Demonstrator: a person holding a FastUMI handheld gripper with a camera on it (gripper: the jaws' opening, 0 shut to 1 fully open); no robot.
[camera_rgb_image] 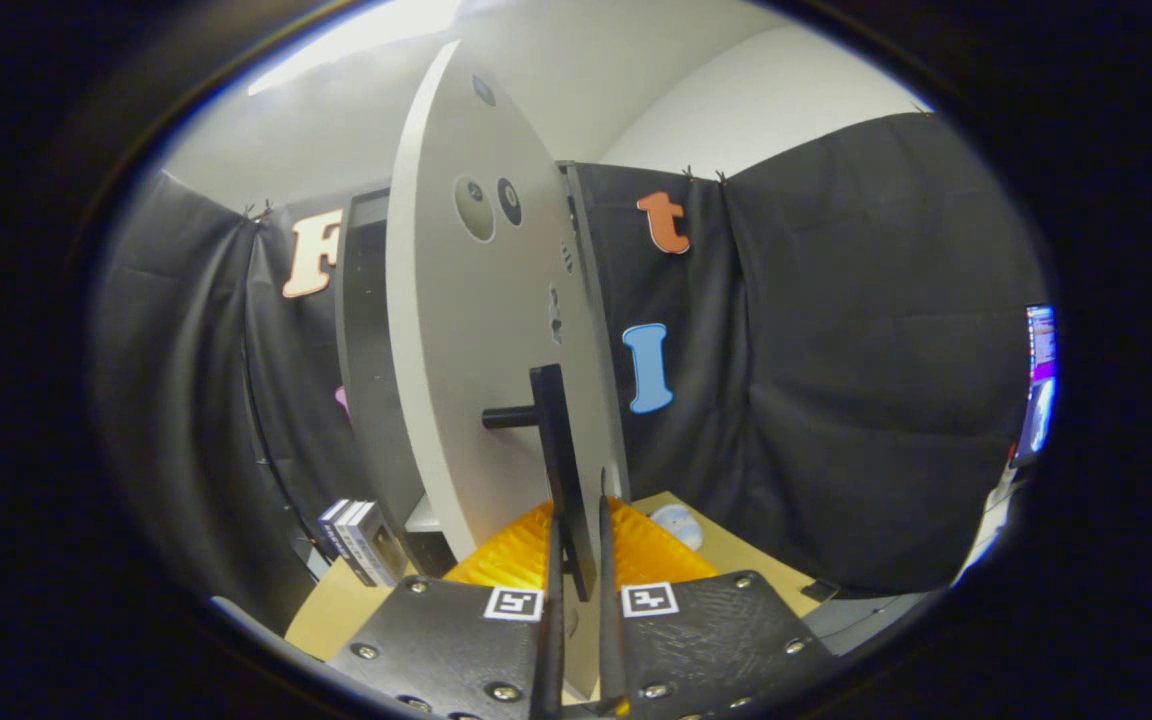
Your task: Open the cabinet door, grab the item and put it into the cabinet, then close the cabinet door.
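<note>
Leftmost, small boxes point(361, 540) standing on table point(336, 610) beside grey cabinet point(368, 380). Cabinet door point(481, 330) swung open, edge-on just ahead of fingers. Gripper point(576, 560) clenched on door's black bar handle point(558, 450), both fingers pressing its lower end. Further right, small white round item point(678, 523) on table.

One cabinet point(366, 350) with one door point(476, 330), and one bar handle point(554, 440) on that door. Two small boxes point(361, 540) stand side by side on the surface point(336, 610). One round white object point(678, 524). One screen point(1039, 380). One pair of tongs point(576, 570), its two fingers nearly together around the handle's lower end.
</note>
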